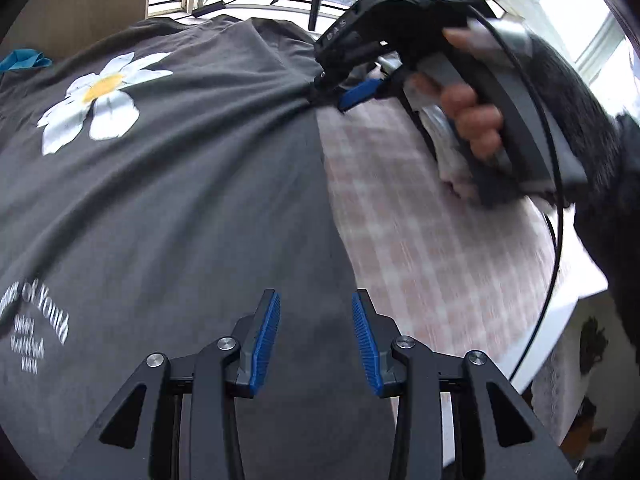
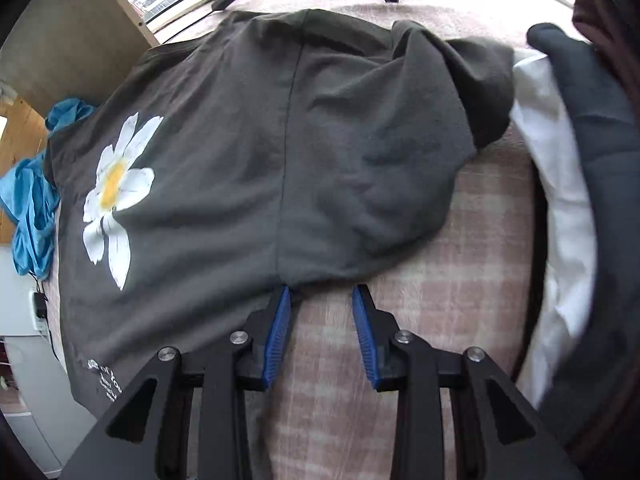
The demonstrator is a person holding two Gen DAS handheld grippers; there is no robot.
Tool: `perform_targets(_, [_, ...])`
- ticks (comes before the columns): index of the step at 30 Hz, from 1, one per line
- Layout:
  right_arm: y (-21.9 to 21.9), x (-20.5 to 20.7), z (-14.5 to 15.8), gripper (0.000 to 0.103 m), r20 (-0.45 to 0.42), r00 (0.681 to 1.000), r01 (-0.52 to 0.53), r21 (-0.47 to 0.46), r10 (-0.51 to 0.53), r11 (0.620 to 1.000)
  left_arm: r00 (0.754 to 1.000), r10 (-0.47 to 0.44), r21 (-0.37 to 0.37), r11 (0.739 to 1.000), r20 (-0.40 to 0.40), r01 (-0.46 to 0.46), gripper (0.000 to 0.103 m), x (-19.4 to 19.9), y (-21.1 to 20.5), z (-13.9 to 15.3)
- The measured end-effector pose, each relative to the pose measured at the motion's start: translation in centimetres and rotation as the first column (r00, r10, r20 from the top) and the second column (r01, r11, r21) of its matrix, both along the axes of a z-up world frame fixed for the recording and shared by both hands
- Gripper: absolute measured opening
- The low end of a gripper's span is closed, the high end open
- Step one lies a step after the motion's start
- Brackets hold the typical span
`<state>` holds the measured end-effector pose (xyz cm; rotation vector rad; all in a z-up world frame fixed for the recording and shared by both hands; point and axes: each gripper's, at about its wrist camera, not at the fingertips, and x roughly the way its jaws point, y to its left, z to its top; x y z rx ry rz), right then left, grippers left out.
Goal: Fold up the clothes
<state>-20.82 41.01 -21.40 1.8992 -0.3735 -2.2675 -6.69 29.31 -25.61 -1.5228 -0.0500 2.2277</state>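
One dark grey T-shirt [image 2: 248,168] bearing one daisy print [image 2: 116,196]; one blue garment [image 2: 30,204], perhaps two bunched together; two tongs [image 1: 316,336] [image 2: 322,332]; one checked worktop [image 2: 460,280].

— Item entered?
— One dark grey T-shirt [image 2: 248,168], spread print side up on the pink-and-white checked cloth of the counter [image 2: 460,264].

— Markings recorded?
— A large white daisy with a yellow centre [image 2: 114,196] is printed on it; small white lettering [image 1: 38,324] is set near one edge, only partly legible.

— Condition noted?
— A straight fold line [image 2: 290,132] is seen running across the body. One side is laid over itself, and a sleeve [image 2: 480,88] is bunched at the far corner. Creases are gathered at one pulled edge [image 1: 308,96].
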Motion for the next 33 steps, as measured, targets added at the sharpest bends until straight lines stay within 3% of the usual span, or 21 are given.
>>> perform_targets(5, [0.0,-1.1,0.6,0.032,-0.036,0.999,-0.03,-0.065,0.027,0.997,1.0,0.029,-0.017,0.999,0.008,-0.029,0.036,-2.9,0.9,-1.1])
perform_targets(7, [-0.4,-1.5,1.0,0.026,-0.056,0.997,-0.057,-0.025,0.055,0.998,0.999,0.035,-0.013,0.999,0.008,-0.035,0.036,-3.4,1.2,-1.2])
perform_targets(10, [-0.7,-1.9,1.2,0.026,-0.053,0.995,-0.085,-0.01,0.085,0.996,0.999,0.045,-0.008,0.999,0.007,-0.045,0.036,-4.2,1.7,-1.5])
perform_targets(14, [0.1,-2.1,0.8,0.03,-0.015,0.998,-0.066,-0.067,0.065,0.996,0.999,0.048,0.002,0.999,0.002,-0.048,0.036,-4.9,2.1,-1.7])
perform_targets(17, [0.1,-2.4,0.5,0.03,-0.009,0.997,-0.077,-0.072,0.076,0.994,1.0,0.029,-0.009,1.0,-0.008,-0.029,0.022,-5.0,2.8,-1.8])
perform_targets(18, [0.0,-2.4,0.5,0.03,-0.016,0.996,-0.085,-0.065,0.084,0.994,1.0,0.021,-0.014,1.0,-0.01,-0.021,0.001,-5.0,3.1,-1.9])
perform_targets(19, [-0.2,-2.5,0.5,0.026,-0.022,0.996,-0.093,-0.058,0.092,0.994,1.0,0.013,-0.018,1.0,-0.012,-0.013,0.002,-5.0,3.3,-2.0])
perform_targets(20, [-0.3,-2.5,0.5,0.009,-0.029,0.995,-0.1,-0.047,0.098,0.994,1.0,0.009,-0.007,1.0,-0.013,-0.009,0.002,-4.9,3.3,-1.9])
perform_targets(21, [-0.4,-2.5,0.6,0.006,-0.037,0.994,-0.108,-0.044,0.107,0.993,1.0,0.005,0.005,1.0,-0.015,-0.005,0.002,-4.8,3.2,-1.9])
perform_targets(25, [-0.1,-2.4,1.8,0.005,-0.088,0.989,-0.122,-0.055,0.116,0.991,0.999,-0.016,0.077,0.997,-0.029,0.018,0.002,-3.8,2.7,-0.9])
perform_targets(29, [0.0,-2.4,1.5,0.005,-0.086,0.989,-0.123,-0.006,0.122,0.992,0.992,-0.107,0.017,0.994,-0.073,0.108,0.002,-2.2,4.2,-0.5])
perform_targets(33, [-1.0,-2.0,0.6,0.005,-0.089,0.984,-0.15,0.078,0.157,0.986,0.99,-0.137,0.003,0.991,-0.039,0.137,0.002,-3.3,4.8,-1.0])
